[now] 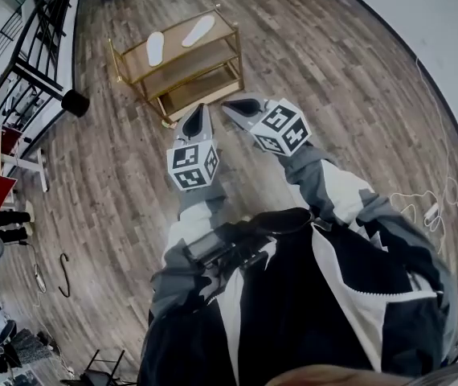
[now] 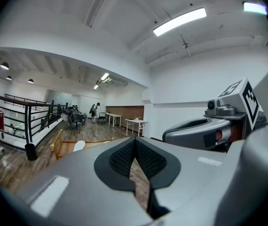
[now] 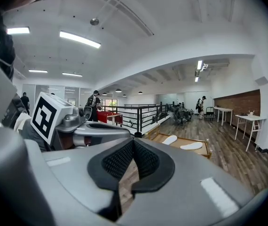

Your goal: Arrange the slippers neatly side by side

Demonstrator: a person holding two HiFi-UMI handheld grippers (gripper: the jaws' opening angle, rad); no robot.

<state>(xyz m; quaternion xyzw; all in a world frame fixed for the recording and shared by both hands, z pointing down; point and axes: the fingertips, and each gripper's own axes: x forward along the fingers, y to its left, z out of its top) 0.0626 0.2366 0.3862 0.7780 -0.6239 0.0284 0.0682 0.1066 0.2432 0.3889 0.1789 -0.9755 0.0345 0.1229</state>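
Head view: slippers [image 1: 155,48] lie apart atop the shelf rack [image 1: 177,55].
My left hand-held gripper [image 1: 198,111]: jaws together, empty, short of the rack.
My right hand-held gripper [image 1: 231,107]: the same.

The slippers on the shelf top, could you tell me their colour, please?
The slippers are white, clearest in the head view.

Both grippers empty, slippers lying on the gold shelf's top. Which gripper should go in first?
Left, marginally. The shelf lies ahead-left, so the left gripper is nearer the slippers than the right gripper. Both are shut, and neither has reached the shelf.
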